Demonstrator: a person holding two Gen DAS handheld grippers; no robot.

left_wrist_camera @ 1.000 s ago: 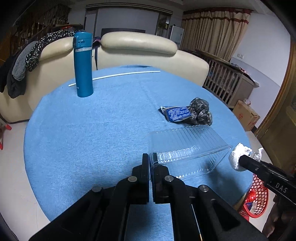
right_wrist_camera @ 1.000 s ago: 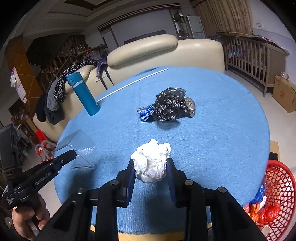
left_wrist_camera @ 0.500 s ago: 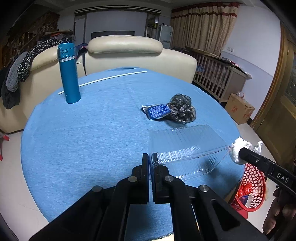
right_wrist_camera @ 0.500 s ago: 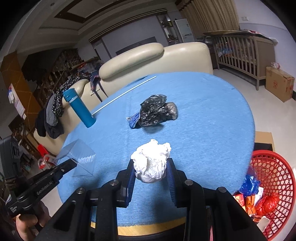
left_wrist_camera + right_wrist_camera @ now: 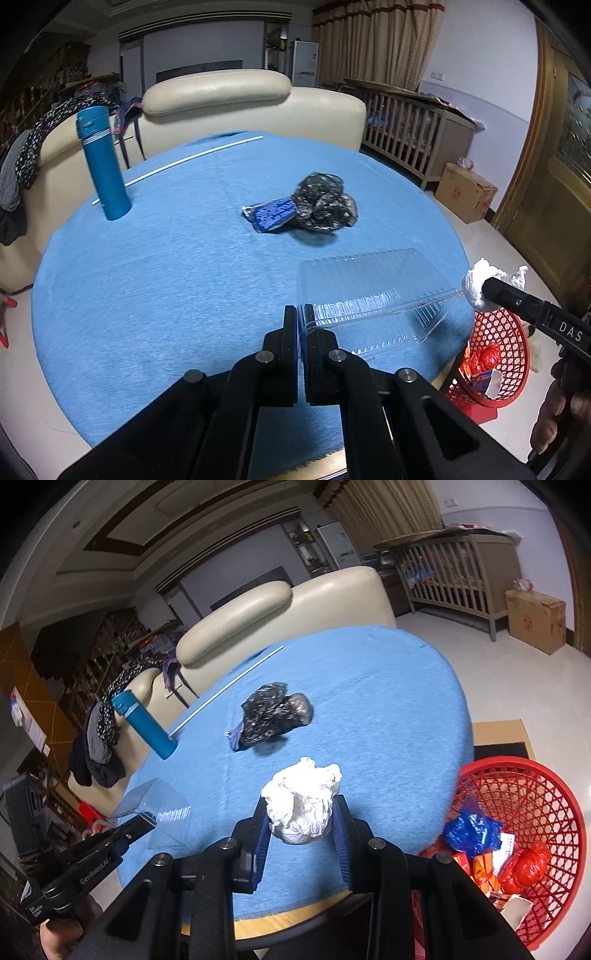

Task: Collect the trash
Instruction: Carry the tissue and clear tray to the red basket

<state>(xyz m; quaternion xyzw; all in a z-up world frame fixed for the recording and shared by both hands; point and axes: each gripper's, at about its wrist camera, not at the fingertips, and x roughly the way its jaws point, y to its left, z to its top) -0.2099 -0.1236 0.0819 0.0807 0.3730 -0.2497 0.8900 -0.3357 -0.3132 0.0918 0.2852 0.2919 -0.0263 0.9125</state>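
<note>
Left tool (image 5: 301, 317) clamped the rim of a clear ribbed plastic container (image 5: 373, 295) above the blue round bench (image 5: 166, 266); right tool (image 5: 301, 812) gripped a crumpled white paper wad (image 5: 301, 805) beside the red mesh basket (image 5: 554, 849).

Round blue table (image 5: 155, 280) — teal flask (image 5: 103, 166), white rod (image 5: 177, 159), black bag (image 5: 323, 203), blue packet (image 5: 273, 214).

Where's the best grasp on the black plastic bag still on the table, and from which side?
Pinch the raised crumpled peak of the black plastic bag from above. It is a soft, irregular lump on the blue tablecloth, so a top fold should gather between the fingers. Probably avoid the side where the blue wrapper lies against it.
</note>
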